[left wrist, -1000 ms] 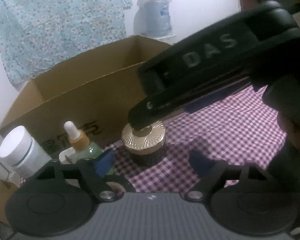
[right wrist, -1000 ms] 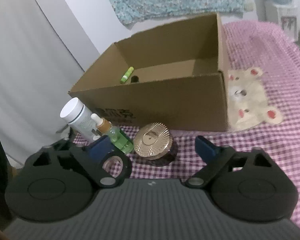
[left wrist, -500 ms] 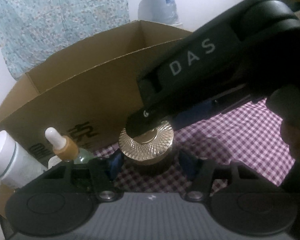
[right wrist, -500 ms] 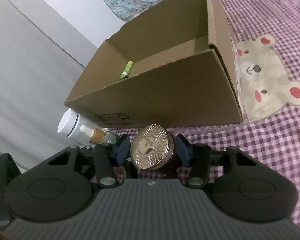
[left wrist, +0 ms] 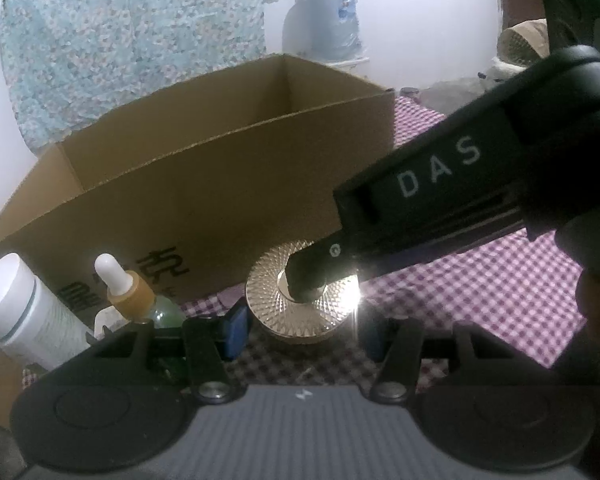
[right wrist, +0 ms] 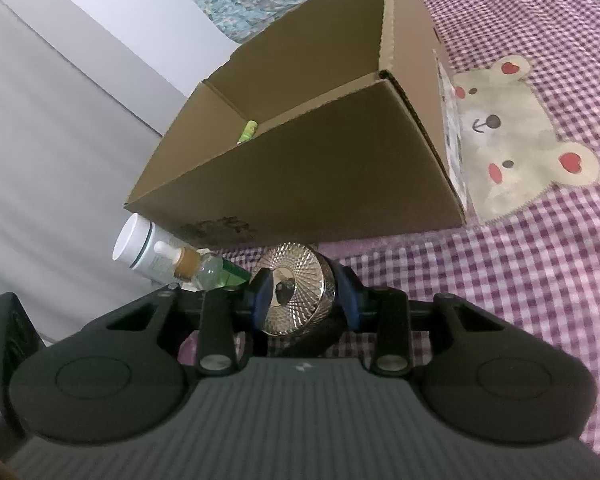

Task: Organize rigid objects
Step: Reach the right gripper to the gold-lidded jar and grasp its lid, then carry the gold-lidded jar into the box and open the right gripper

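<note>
Checked cloth (left wrist: 500,280); right gripper (left wrist: 320,280) reads "DAS".

the jar lid (right wrist: 294,294) looks like glossy gold metal with a faceted, ridged face. the box (right wrist: 300,176) is matt brown corrugated cardboard. the checked cloth (right wrist: 520,264) is soft woven fabric.

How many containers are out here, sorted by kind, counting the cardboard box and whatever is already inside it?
Cardboard box: 1
Gold-lidded jar: 1
White bottle: 1
Dropper bottle: 1
Green tube inside the box: 1
Total: 5
</note>
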